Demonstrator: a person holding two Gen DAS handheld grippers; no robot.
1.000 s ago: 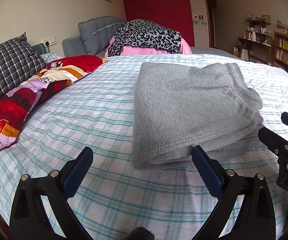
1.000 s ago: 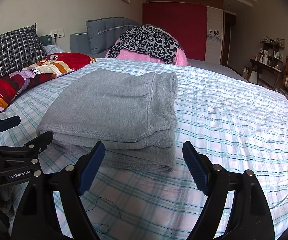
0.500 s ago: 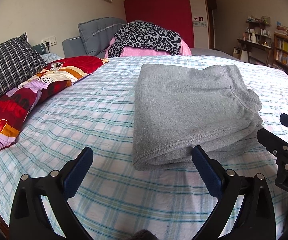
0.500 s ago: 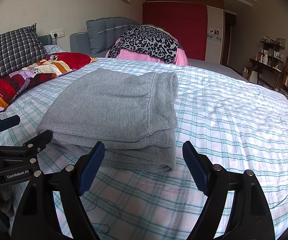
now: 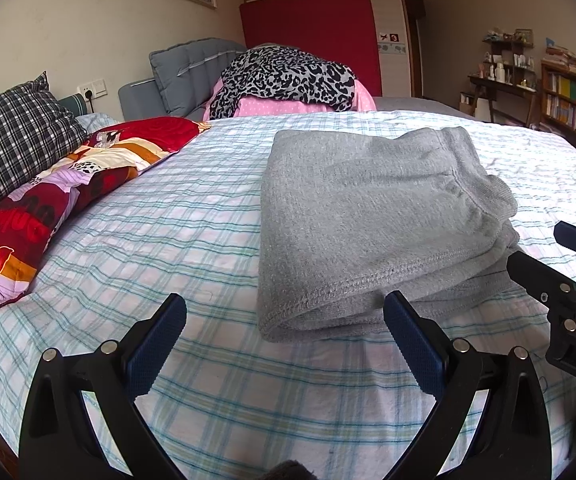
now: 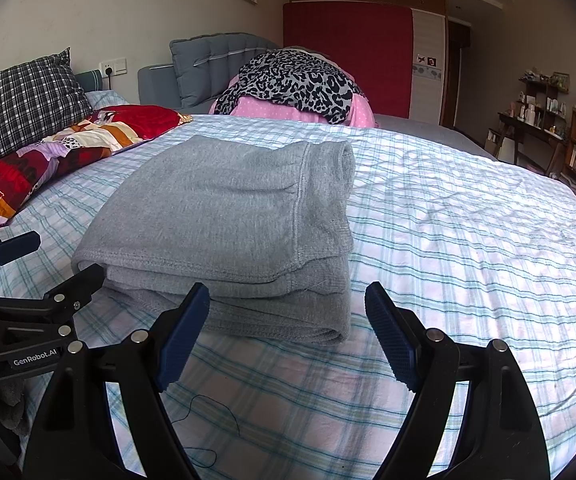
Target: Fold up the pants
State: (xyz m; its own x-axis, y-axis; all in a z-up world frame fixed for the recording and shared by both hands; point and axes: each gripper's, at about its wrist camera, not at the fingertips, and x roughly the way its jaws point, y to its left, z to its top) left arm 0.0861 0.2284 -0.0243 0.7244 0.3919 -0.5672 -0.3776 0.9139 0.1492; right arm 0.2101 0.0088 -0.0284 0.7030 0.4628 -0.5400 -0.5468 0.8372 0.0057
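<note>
The pants [image 5: 372, 216] lie folded on the bed [image 5: 147, 240]; left tongs [image 5: 283, 324] and right tongs [image 6: 288, 312] gape apart, holding nothing.

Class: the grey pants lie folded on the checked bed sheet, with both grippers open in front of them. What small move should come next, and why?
Probably draw both grippers back. The grey pants already lie in a compact stack on the bed sheet, edges fairly even. The left gripper and right gripper are open, holding nothing, so no fold seems left.
</note>
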